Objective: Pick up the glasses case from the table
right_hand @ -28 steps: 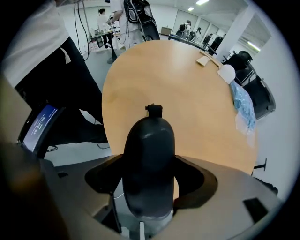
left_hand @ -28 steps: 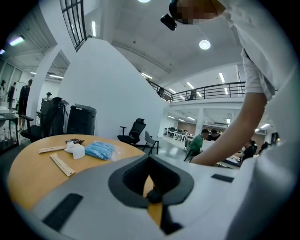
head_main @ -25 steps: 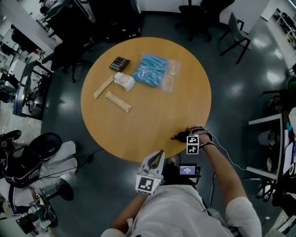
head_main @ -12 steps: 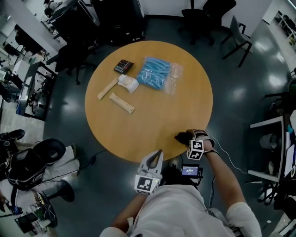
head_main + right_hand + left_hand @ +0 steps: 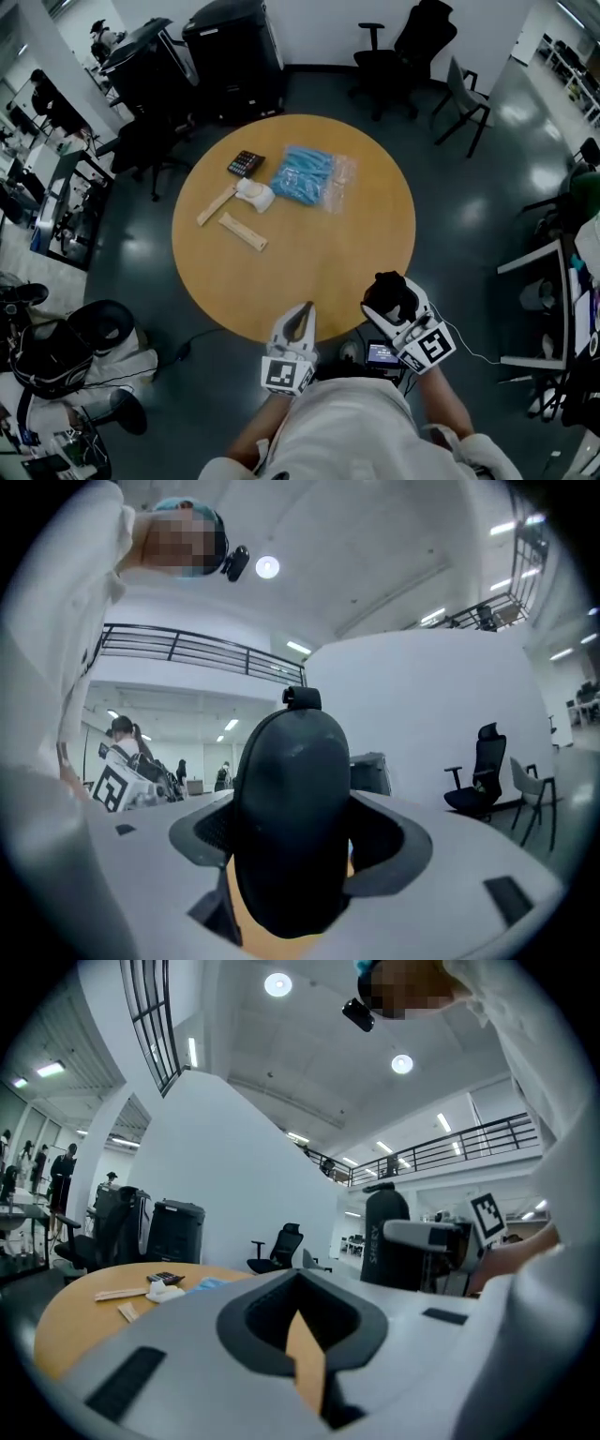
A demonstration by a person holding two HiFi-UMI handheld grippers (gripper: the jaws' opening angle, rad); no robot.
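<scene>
The black glasses case [image 5: 387,293] is clamped upright in my right gripper [image 5: 397,302], held above the near right edge of the round wooden table [image 5: 309,253]. In the right gripper view the case [image 5: 290,808] fills the gap between the jaws and rises above them, and the right gripper [image 5: 289,860] is shut on it. My left gripper [image 5: 301,322] hovers at the table's near edge. Its jaws stand together with nothing between them, as the left gripper view also shows for the left gripper [image 5: 305,1340].
At the table's far side lie a calculator [image 5: 246,163], a blue plastic bag [image 5: 306,175], a white object [image 5: 254,193] and two wooden sticks [image 5: 243,232]. Office chairs [image 5: 415,47] and black cabinets [image 5: 230,56] stand beyond the table. A small screen [image 5: 382,353] sits below the near edge.
My right gripper has come off the table's near edge toward the person with the case in it, now raised and tilted upward. The left gripper has barely moved.
</scene>
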